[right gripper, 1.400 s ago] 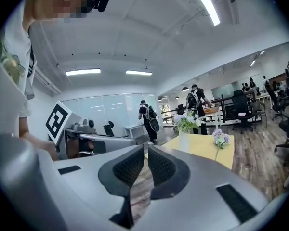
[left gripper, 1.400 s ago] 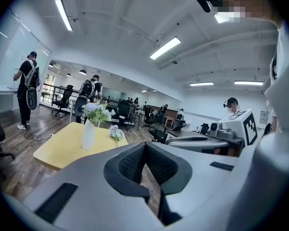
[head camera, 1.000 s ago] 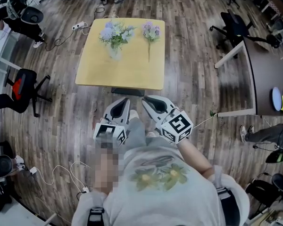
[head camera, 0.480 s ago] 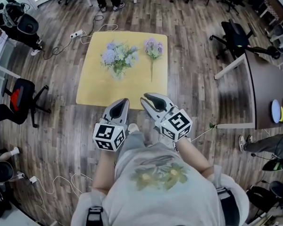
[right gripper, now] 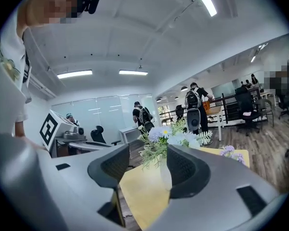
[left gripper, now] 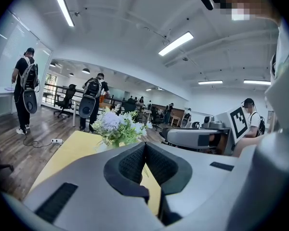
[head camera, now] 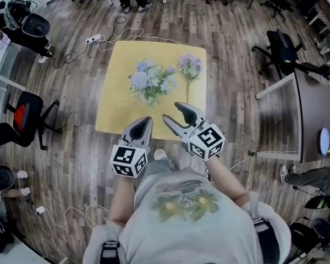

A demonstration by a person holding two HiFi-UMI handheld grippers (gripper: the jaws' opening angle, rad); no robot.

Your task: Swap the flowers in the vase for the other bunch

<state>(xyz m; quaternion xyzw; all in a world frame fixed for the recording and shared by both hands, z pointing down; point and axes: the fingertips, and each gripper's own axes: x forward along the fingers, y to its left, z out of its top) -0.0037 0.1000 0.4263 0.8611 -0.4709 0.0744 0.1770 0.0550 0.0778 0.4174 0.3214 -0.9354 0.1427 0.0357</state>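
Observation:
A vase point(right gripper: 164, 171) with a white and pale-blue bunch point(head camera: 150, 82) stands near the middle of the yellow table point(head camera: 118, 106). A second, purple bunch point(head camera: 190, 67) lies flat to its right. Both grippers hover over the table's near edge, short of the flowers. My left gripper point(head camera: 144, 120) is shut and empty. My right gripper point(head camera: 174, 113) is open; its jaws have just been opening, with nothing between them. In the right gripper view the vase bunch point(right gripper: 166, 137) shows beyond the gap between the fingers and the purple bunch point(right gripper: 231, 153) at the right. The bunch point(left gripper: 116, 127) also rises ahead in the left gripper view.
Wooden floor surrounds the table. A dark desk point(head camera: 313, 109) with plates stands at the right, with an office chair point(head camera: 283, 45) beside it. A red-backed chair point(head camera: 25, 106) is at the left. Cables and a power strip point(head camera: 94, 38) lie beyond the table. People with backpacks point(left gripper: 92, 102) stand far behind.
The table and flowers have come nearer; both grippers now reach over its near edge. My right gripper's jaws have spread apart. The left gripper stays shut.

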